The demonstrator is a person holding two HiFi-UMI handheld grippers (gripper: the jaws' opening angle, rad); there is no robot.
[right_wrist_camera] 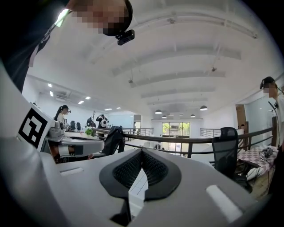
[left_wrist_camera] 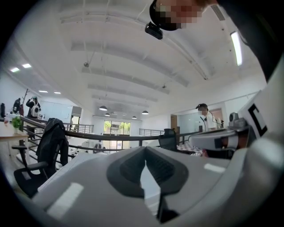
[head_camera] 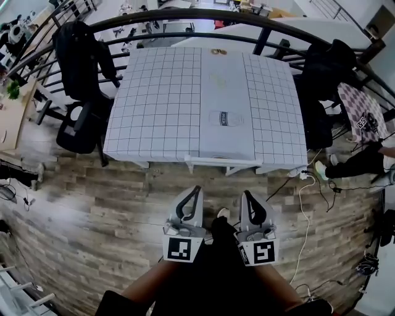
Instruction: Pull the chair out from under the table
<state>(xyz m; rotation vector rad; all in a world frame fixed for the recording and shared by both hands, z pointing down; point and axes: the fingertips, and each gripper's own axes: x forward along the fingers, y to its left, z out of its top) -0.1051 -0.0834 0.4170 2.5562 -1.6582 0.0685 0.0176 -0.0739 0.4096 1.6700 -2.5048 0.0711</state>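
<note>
A table (head_camera: 154, 105) under a white checked cloth stands ahead of me. A white chair (head_camera: 223, 162) is tucked under its near edge, with only its top rail and a bit of frame showing. My left gripper (head_camera: 197, 189) and right gripper (head_camera: 245, 194) hover side by side over the wood floor, short of the chair and apart from it. Both point toward the table with jaws shut and nothing held. In the left gripper view the left gripper (left_wrist_camera: 145, 150) has its pads meeting. In the right gripper view the right gripper (right_wrist_camera: 141, 152) is likewise closed, with checked cloth (right_wrist_camera: 136, 188) showing below its tips.
Black office chairs stand at the table's left (head_camera: 80, 74) and right (head_camera: 321, 86). A dark curved railing (head_camera: 185, 15) runs behind the table. A white cable and power strip (head_camera: 302, 175) lie on the floor at the right, next to a seated person's legs (head_camera: 355, 163).
</note>
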